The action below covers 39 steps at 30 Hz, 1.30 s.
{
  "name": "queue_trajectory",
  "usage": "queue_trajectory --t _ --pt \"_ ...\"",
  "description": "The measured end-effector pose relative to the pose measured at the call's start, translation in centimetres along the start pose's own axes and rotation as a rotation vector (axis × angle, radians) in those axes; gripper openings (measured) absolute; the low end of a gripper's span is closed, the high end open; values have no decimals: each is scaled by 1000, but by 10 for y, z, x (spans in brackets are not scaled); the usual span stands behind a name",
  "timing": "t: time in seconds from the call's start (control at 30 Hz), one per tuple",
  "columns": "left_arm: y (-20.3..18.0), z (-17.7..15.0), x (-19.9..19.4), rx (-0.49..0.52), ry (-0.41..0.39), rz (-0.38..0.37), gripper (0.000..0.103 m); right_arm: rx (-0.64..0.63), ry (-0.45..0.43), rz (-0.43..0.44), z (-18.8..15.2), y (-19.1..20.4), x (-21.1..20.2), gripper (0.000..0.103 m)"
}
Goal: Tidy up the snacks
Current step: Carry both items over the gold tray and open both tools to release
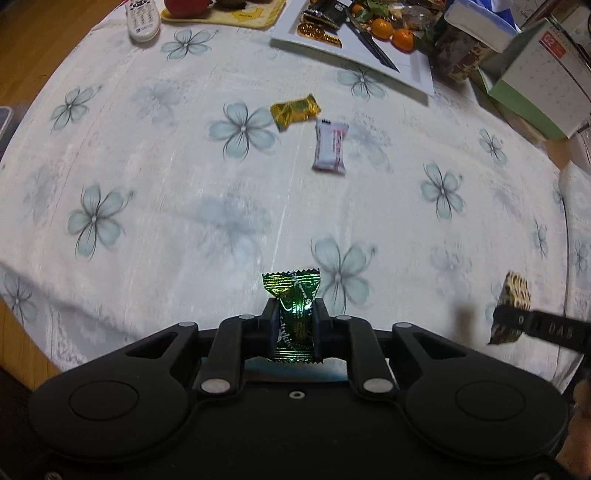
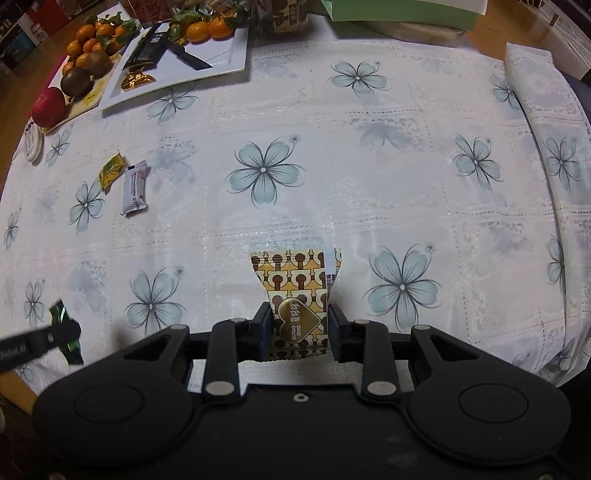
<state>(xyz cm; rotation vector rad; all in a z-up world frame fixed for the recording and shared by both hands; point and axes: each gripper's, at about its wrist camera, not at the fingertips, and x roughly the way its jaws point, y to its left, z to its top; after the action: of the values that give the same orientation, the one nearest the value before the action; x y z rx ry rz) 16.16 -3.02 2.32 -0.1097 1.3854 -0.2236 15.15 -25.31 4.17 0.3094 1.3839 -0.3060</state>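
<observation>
The left tongs (image 1: 295,317) pinch a green candy (image 1: 293,314) across its waist, and the right tongs (image 2: 299,325) pinch a brown-patterned candy (image 2: 295,295) low on its body, both held clear above the cloth (image 1: 147,192); each grip sits on slick, crinkly wrapper with most of the packet standing free beyond the tips, so a quick swing or tilt could let a candy twist or slide out; the two tongs also hang near each other, and a crossing path could knock one candy against the other tool; ahead of the left tongs lie a gold candy (image 1: 295,110) and a white bar (image 1: 330,147), almost touching, not yet gathered and easy to brush when passing low; farther off, the white tray (image 1: 417,70) looks the likely goal, but a knife (image 1: 373,46), dark packets and oranges (image 1: 382,27) crowd it, leaving only a bare near strip; a remote (image 1: 142,18) and boxes (image 1: 532,85) flank it.
</observation>
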Motion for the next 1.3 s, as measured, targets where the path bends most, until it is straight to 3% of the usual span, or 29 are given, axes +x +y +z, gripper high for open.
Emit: queue_trajectory --t 0.23,0.5,0.63,0.8,0.93,1.3 --pt "4 -73 -21 61 45 24 23 55 48 152 -74 -9 -26 31" --pt "4 -124 -23 104 103 57 24 -8 62 145 -138 -1 -46 31" --pt "5 -134 -23 98 104 90 25 -32 61 132 -150 6 -54 32" --pt "7 -136 -32 82 95 68 32 -74 38 149 -151 15 -64 34" --pt "10 -138 -39 76 75 72 44 -83 18 185 -150 18 -74 35" --pt "9 -142 -38 82 83 87 45 -67 72 144 -154 16 -62 37"
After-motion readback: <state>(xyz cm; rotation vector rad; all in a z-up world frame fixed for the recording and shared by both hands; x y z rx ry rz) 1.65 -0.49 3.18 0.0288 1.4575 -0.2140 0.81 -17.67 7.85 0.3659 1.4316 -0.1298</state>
